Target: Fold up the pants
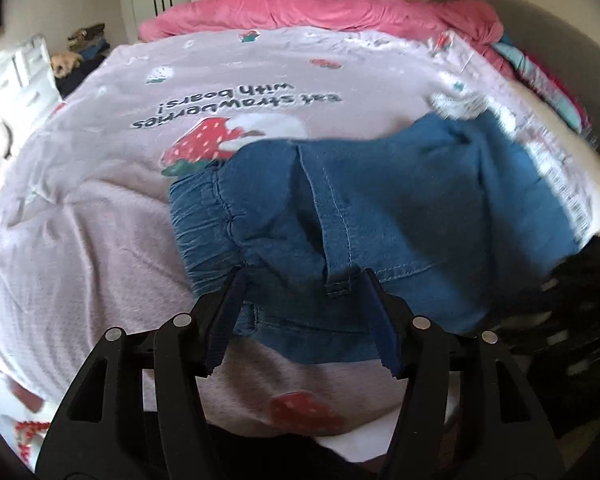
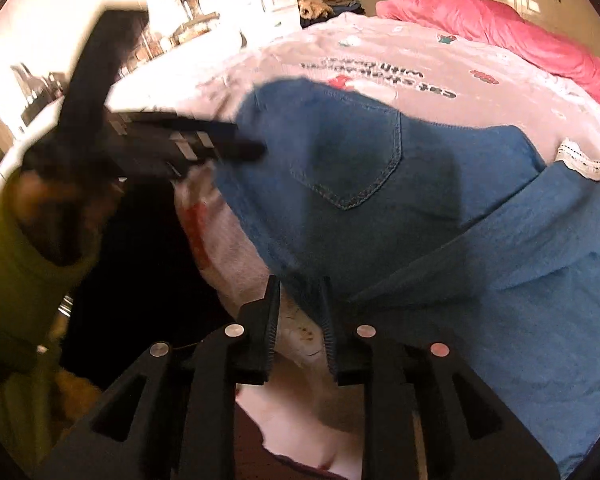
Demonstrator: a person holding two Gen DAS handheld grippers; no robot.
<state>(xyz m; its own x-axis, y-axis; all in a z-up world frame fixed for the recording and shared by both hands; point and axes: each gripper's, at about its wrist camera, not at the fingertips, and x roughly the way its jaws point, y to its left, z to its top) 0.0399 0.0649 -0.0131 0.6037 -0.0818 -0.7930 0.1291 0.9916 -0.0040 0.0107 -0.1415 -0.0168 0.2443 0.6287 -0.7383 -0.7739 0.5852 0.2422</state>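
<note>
The left gripper [image 1: 304,276] stands about half open, its fingers on either side of the waistband edge of the blue denim pants [image 1: 400,200] but not pressing on it, so it holds nothing. The gathered elastic waistband [image 1: 208,220] lies just ahead of it and to its left; a belt loop [image 1: 338,284] sits between the fingertips; the rest of the garment spreads away ahead and to its right over the pink printed blanket [image 1: 100,160] of the bed.

The right gripper [image 2: 300,284] has its jaws only a little apart; the edge of the pants [image 2: 340,152] lies at its fingertips, and I cannot tell if any cloth is between them. The back pocket [image 2: 352,160] is straight ahead of it; a folded-over leg [image 2: 520,264] lies to its right.

I judge the step to be taking the waist end for a fold. To do it well, each gripper should bite both layers fully at the hem, and both should lift together, evenly; otherwise the cloth may slip or crease.
</note>
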